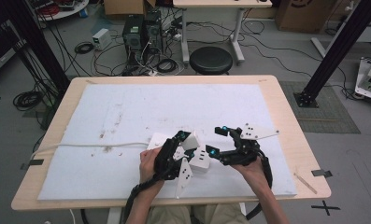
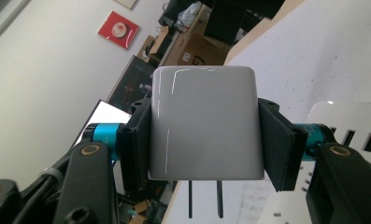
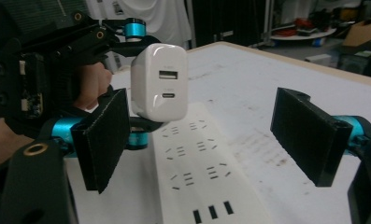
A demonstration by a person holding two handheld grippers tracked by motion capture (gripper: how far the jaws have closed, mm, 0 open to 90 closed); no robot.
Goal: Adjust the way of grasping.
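A white USB charger (image 2: 204, 126) is clamped between the two black pads of my left gripper (image 2: 204, 140), its two prongs sticking out below. In the high view the left gripper (image 1: 189, 141) holds the charger (image 1: 192, 139) just above a white power strip (image 1: 201, 162) near the table's front middle. In the right gripper view the charger (image 3: 160, 81) hangs above the power strip (image 3: 206, 177) with its USB ports facing the camera. My right gripper (image 3: 206, 140) stands open, its pads wide on either side of the strip, and nothing is between them. Seen from above, the right gripper (image 1: 216, 140) is right of the charger.
A white mat (image 1: 127, 112) covers most of the wooden table (image 1: 286, 107). The strip's white cable (image 1: 89, 145) runs left across the mat and off the edge. A black stool (image 1: 211, 59) and tangled cables lie on the floor beyond the far edge.
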